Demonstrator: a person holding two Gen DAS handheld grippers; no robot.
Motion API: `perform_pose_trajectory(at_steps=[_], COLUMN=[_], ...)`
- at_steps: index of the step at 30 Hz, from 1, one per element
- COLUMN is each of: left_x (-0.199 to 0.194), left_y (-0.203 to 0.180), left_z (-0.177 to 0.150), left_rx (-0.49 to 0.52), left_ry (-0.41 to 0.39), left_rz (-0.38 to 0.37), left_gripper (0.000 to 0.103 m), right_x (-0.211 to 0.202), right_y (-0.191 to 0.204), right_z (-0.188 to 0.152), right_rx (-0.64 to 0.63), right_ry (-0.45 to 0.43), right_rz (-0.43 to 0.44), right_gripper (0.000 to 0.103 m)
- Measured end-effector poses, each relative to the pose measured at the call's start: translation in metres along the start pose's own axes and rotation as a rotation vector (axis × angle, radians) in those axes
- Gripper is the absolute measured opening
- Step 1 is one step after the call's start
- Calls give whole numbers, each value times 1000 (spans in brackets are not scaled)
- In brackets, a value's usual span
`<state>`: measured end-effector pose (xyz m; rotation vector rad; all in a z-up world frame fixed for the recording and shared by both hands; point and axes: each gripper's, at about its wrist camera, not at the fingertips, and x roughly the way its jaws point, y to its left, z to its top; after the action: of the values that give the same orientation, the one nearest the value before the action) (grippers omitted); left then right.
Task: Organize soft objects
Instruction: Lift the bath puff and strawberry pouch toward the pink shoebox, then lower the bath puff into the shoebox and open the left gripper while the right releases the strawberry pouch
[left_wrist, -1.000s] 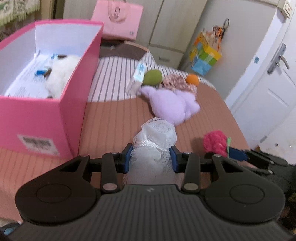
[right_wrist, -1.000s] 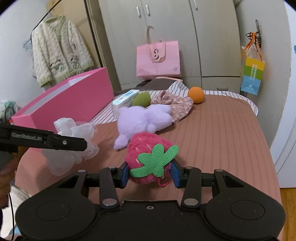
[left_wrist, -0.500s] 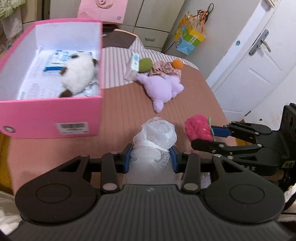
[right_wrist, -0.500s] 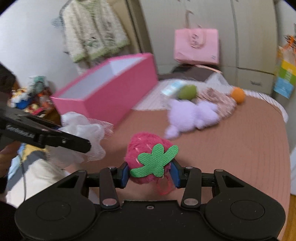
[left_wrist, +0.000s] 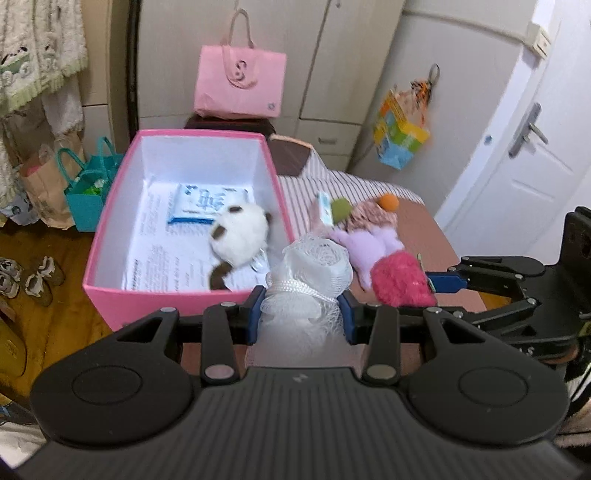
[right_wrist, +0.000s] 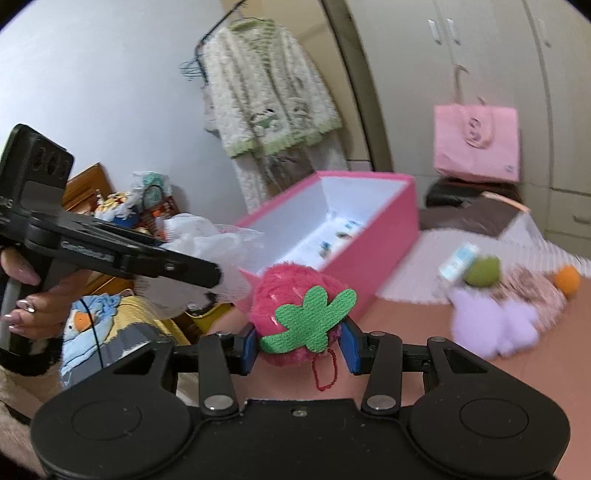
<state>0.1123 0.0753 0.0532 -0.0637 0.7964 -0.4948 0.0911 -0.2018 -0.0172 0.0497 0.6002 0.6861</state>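
My left gripper (left_wrist: 300, 310) is shut on a white mesh bath pouf (left_wrist: 314, 273) and holds it in the air at the near right corner of the open pink box (left_wrist: 110, 236). The box holds a white and brown plush (left_wrist: 240, 236) and a blue packet (left_wrist: 207, 201). My right gripper (right_wrist: 298, 347) is shut on a pink strawberry plush (right_wrist: 295, 295) with a green leaf, held above the bed just right of the left gripper; it also shows in the left wrist view (left_wrist: 397, 278). The pouf shows in the right wrist view (right_wrist: 207, 247) too.
On the brown bed (right_wrist: 443, 332) lie a purple plush (right_wrist: 491, 321), a green ball (right_wrist: 482, 271), an orange ball (right_wrist: 567, 279), a floral cloth (right_wrist: 532, 291) and a small carton (right_wrist: 458, 258). A pink bag (left_wrist: 240, 85) hangs on the wardrobe. Bags and shoes sit on the floor at left.
Both grippers have risen and swung left toward the pink box, each keeping its hold. The box now lies below and ahead of the left gripper, its inside in full view.
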Motion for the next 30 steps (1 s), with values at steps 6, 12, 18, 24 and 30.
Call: perform_pose_trajectory(at_steps=[6,12,18,24,30], left_x=[17,56,94,130,160], left_y=[32,70,99,116,118], left_z=[15,43,66,81,84], left_rx=[-65,-144,-181,-206,-211], left_ry=[-17,-13,-52,-13,39], left_rz=[-27,-40,74,146,165], left_gripper=[40,40,40,40,40], right_x=[36,81,115,147,187], right_y=[10,-1,-6,-17,-32], right_z=[28,61,85,90,94], right_rx=[-47,-99,-199,-236,-246], right_ry=[-24,-24,-45,4,83], right_rz=[9,-58,-164,-190,-211], right_gripper=[50,50,50,50,50])
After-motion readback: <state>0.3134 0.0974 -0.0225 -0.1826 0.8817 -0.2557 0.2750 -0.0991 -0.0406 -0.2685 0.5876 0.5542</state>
